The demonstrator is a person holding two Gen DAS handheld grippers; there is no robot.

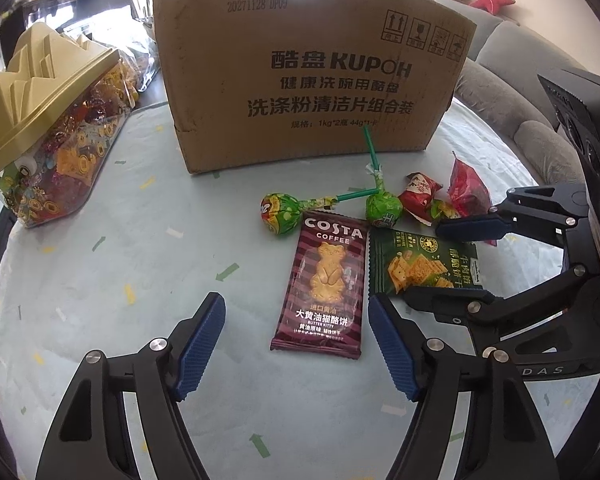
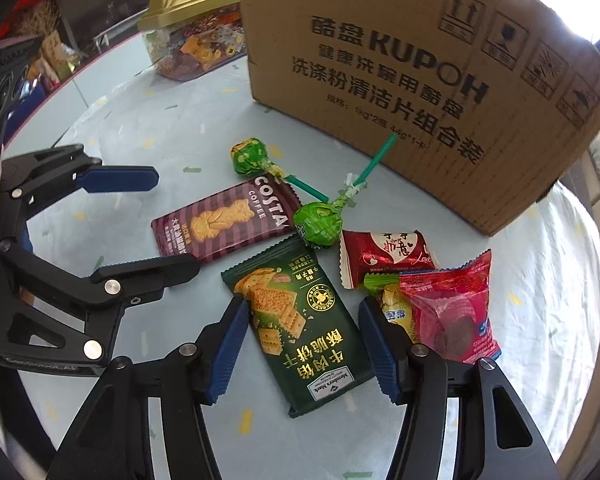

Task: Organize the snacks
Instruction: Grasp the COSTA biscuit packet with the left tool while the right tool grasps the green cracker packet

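A: Left hand-held gripper [image 1: 296, 344] spread wide over the Costa biscuit packet [image 1: 320, 284], pads either side of its lower end, nothing pinched. Right hand-held gripper [image 2: 302, 344] spread too, straddling the green cracker packet [image 2: 296, 328], pads clear of the wrapper as far as can be told.

B: Risks?

A: Flat, slick wrappers lying on the table [image 1: 100, 280]. Could skate out sideways on closing, or just crumple with the biscuit cracking inside. Also tight quarters: 2 grippers side by side, fingers nearly crossing near the green packet's edge. Could clash on the way down.

B: And the neighbours?

A: 2 green lollipops [image 2: 318, 224] touching the top corners of both packets, sticks crossed. Red candy [image 2: 388, 256] and pink pouch [image 2: 452, 308] just beside the right pad. Easily dragged along or nipped by mistake.

B: Containers?

A: Cardboard box [image 1: 308, 60] standing behind the pile, one lollipop stick leaning against it. Contents hidden from both views. Clear tub with a gold lid [image 1: 48, 128] well off to the left, lid on, packed with wrapped sweets and gold coin shapes.
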